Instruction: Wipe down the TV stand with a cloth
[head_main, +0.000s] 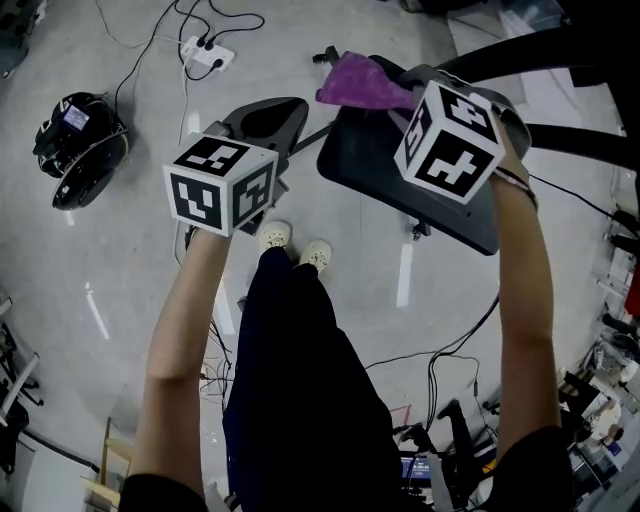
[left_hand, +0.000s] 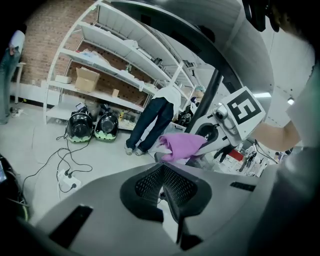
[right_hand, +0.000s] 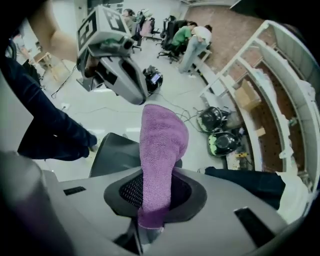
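Cloth (right_hand: 161, 150) is pinched between the jaws of the right gripper (right_hand: 155, 190), clenched on one narrow end. The rest of the purple towel sticks out loose past the fingertips. Left gripper (left_hand: 162, 185) has its jaws pressed together with nothing between them, and it idles beside the right one.

In the head view the cloth (head_main: 362, 82) hangs over the far edge of the stand's dark base plate (head_main: 380, 165). Whether it touches the plate cannot be told from here; it looks just above. By the look of it, wiping has not started.

Risks from here, as a judgement:
- Grip is on a small bite of fabric. Drag against the plate could pull the cloth out of the jaws.
- Free end is floppy. If the gripper comes in too flat, hard jaw tips meet the plate instead of fabric and scrape it.
- If the loose end folds under, only a narrow strip wipes and patches get missed.
- Base seems to sit on small feet or wheels, so a hard sideways push may shift the whole stand.
- Cables (head_main: 160, 45) and a power strip (head_main: 206, 52) lie on the floor (head_main: 110, 260) near the person's shoes (head_main: 295, 245). Stepping around the base invites a snag.
- Left gripper (head_main: 285, 110) sits near the base edge and could knock it if both hands move in together.
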